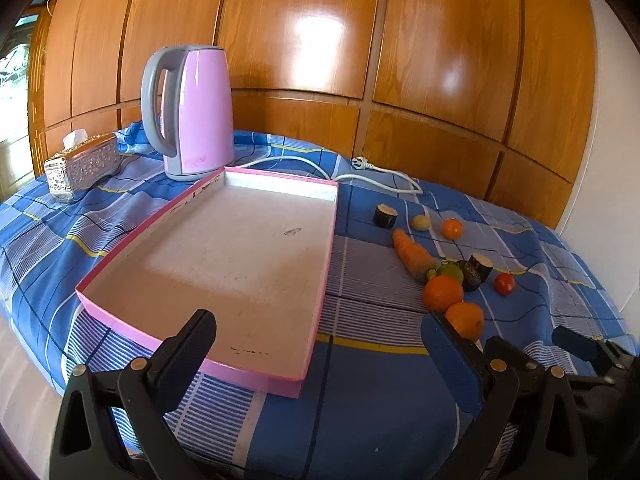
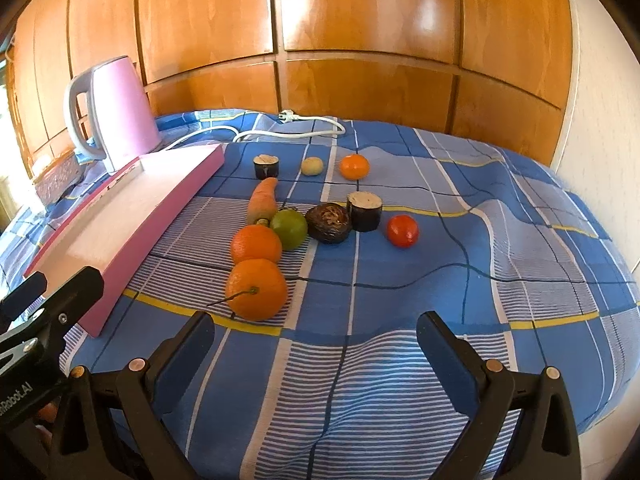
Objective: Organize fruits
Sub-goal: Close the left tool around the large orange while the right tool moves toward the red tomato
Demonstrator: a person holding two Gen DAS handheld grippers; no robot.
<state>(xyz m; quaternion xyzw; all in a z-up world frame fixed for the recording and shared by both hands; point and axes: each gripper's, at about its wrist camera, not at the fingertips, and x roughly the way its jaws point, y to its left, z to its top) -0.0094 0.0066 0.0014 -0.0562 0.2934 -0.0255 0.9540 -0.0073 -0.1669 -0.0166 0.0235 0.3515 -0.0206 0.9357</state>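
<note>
Left tool (image 1: 320, 354): held low at the near edge of the counter, pointing across it. Jaws spread wide, holding nothing; the near corner of the pink tray (image 1: 120, 312) lies between the fingers in this view, untouched.

Right tool (image 2: 316, 346): held low beside the left one, aimed at the fruit group. Jaws spread wide, holding nothing, hovering over the blue checked cloth (image 2: 400, 304).

Pink tray: shallow, white inside, with no fruit in it; on the left half of the counter.

Produce, all on the cloth to the right of the tray:
- nearest orange (image 2: 256, 289), stem toward the camera, just ahead of the right tool's left finger;
- second orange (image 2: 256, 244), touching the first;
- green fruit (image 2: 289, 229), beside the second orange;
- carrot (image 2: 263, 200), its end at the green fruit;
- dark wrinkled fruit (image 2: 329, 218);
- two dark cut cylinders, near (image 2: 364, 211) and far (image 2: 266, 166);
- red tomato (image 2: 402, 231);
- small pale fruit (image 2: 312, 166);
- small orange (image 2: 354, 166).

Other items: pink kettle (image 1: 196, 112) behind the tray, white cord (image 1: 380, 176), silver tissue box (image 1: 82, 166).
</note>
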